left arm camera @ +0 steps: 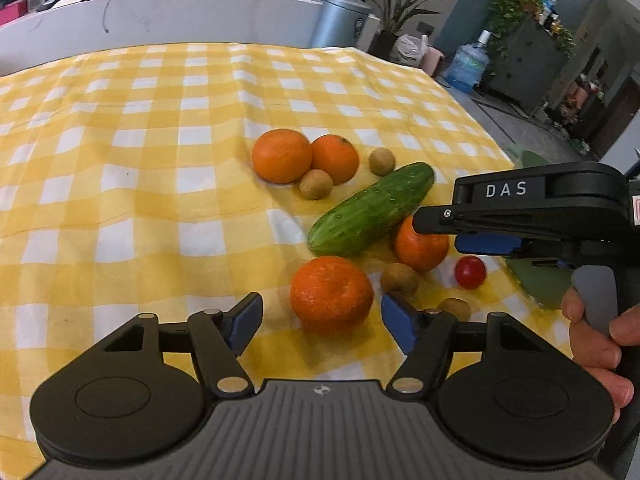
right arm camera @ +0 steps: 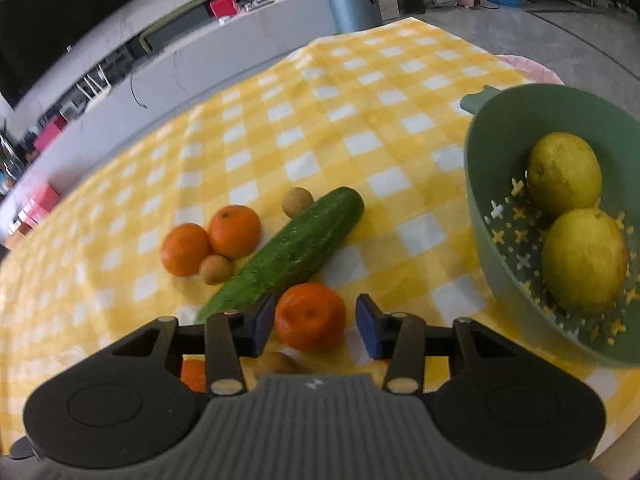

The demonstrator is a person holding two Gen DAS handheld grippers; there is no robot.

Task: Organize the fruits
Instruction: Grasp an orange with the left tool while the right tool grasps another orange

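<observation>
An orange lies on the checked cloth between the blue pads of my left gripper, which is open with gaps on both sides. My right gripper is open around another orange; its left pad is close to the fruit and its right pad stands clear. From the left wrist view, the right gripper reaches in from the right over that orange. A cucumber lies diagonally just beyond. A green colander at the right holds two lemons.
Two more oranges and several small brown fruits sit beyond the cucumber. A cherry tomato lies near the colander. A person's hand holds the right gripper's handle. The yellow checked cloth stretches left and back.
</observation>
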